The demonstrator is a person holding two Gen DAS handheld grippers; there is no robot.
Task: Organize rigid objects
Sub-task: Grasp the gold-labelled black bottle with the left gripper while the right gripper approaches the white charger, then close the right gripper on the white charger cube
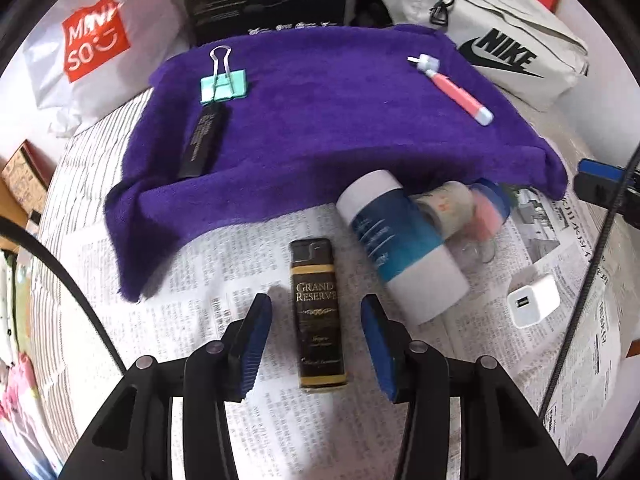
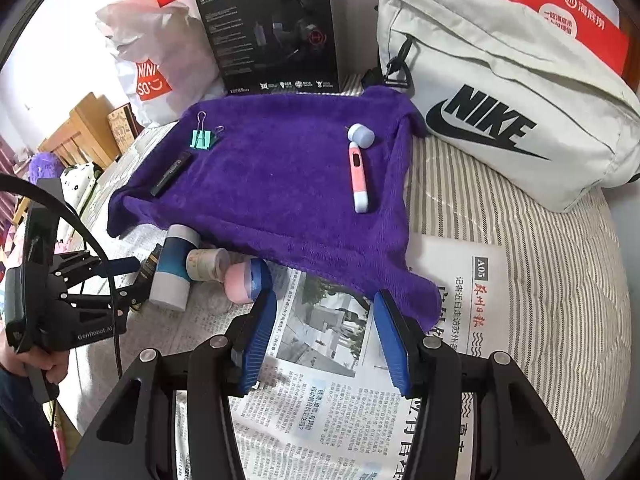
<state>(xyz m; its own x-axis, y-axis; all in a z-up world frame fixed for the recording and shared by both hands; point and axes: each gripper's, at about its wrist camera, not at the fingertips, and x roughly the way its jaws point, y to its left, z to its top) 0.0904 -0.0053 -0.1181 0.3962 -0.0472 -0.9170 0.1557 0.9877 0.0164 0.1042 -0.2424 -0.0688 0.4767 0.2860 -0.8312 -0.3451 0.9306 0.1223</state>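
A purple towel [image 1: 320,120] [image 2: 280,184] holds a green binder clip [image 1: 224,84] [image 2: 202,138], a black stick [image 1: 202,140] [image 2: 171,172] and a pink electric toothbrush [image 1: 456,90] [image 2: 359,172]. On the newspaper [image 1: 224,292] in front lie a black-and-gold "Grand Reserve" lighter [image 1: 318,316], a blue-and-white bottle [image 1: 400,246] [image 2: 173,272], a small jar [image 1: 444,204] [image 2: 206,264] and a pink-and-blue cup [image 2: 246,282]. My left gripper [image 1: 316,306] is open with its fingers on either side of the lighter. My right gripper [image 2: 322,300] is open and empty over the newspaper.
A white USB charger [image 1: 532,300] lies right of the bottle. A white Nike bag [image 2: 508,92], a black headset box [image 2: 272,28] and a Miniso bag [image 1: 88,40] stand behind the towel. The left gripper shows at the left of the right wrist view [image 2: 132,280].
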